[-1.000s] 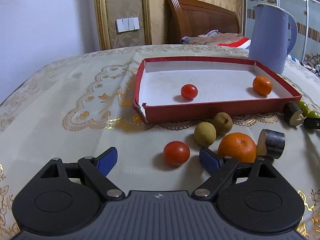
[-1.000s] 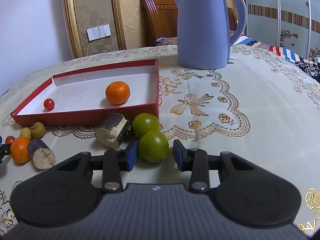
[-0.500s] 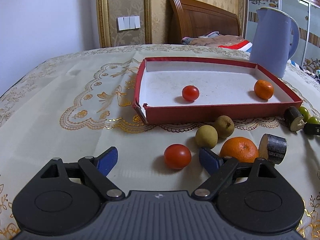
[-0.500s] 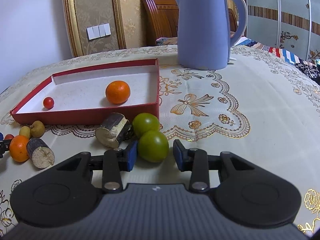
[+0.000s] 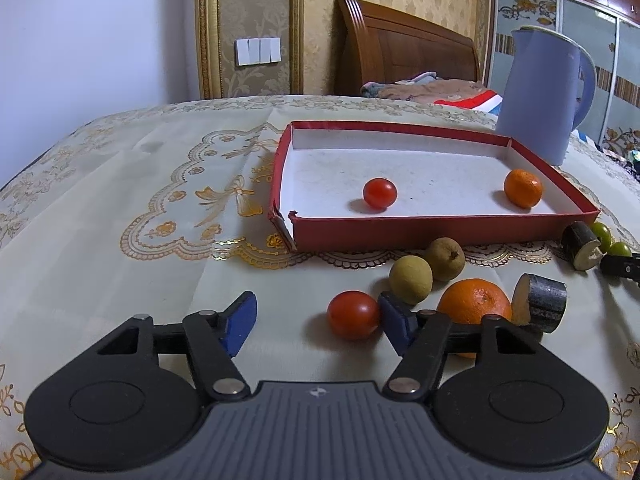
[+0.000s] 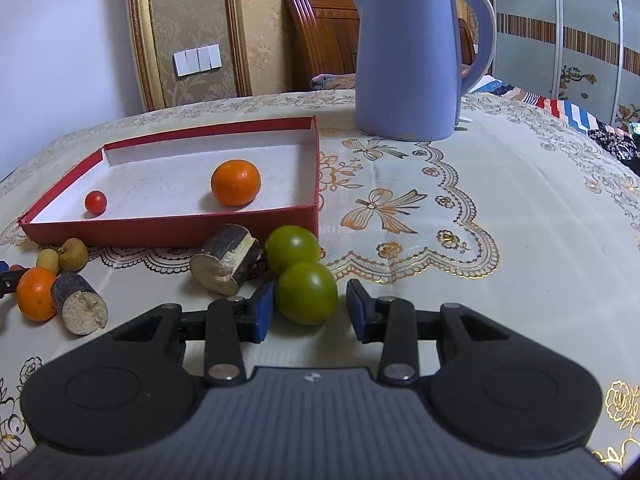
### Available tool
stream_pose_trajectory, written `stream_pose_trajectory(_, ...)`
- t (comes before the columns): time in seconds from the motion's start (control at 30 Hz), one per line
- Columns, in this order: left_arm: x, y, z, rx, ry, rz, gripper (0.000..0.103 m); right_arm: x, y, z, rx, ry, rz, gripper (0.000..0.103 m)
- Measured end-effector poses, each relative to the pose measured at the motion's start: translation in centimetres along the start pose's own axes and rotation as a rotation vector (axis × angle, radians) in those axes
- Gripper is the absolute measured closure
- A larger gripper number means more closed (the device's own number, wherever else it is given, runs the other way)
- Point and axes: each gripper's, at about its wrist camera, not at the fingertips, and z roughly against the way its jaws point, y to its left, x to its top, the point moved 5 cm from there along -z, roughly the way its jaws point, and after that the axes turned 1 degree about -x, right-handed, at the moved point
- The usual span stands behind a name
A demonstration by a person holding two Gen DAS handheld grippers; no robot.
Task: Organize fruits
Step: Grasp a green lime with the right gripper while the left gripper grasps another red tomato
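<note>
Both tongs are spread wide and hold nothing. The left tongs point(image 5: 316, 318) have the red tomato point(image 5: 353, 314) against one pad only, so closing may roll it away. The right tongs point(image 6: 310, 308) sit off-centre around the green fruit point(image 6: 307, 293), which may nudge its touching neighbour point(image 6: 292, 245).

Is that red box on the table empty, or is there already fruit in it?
Not empty. The red box holds a small red tomato and a small orange; the other fruit lies outside on the tablecloth.

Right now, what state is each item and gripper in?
Left gripper: open, red tomato between its fingers.
Right gripper: open around near green tomato.
Red box: holds small tomato and small orange.
Large orange: on table, outside box.
Kettle: upright.
</note>
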Motion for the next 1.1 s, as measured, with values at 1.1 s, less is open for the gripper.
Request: stream_pose_trajectory(1.1, -0.02, -0.75, 0.21, 0.024, -0.012, -0.051, 0.072, 0.05, 0.73, 0.21, -0.033, -0.012, 0.054, 0.073)
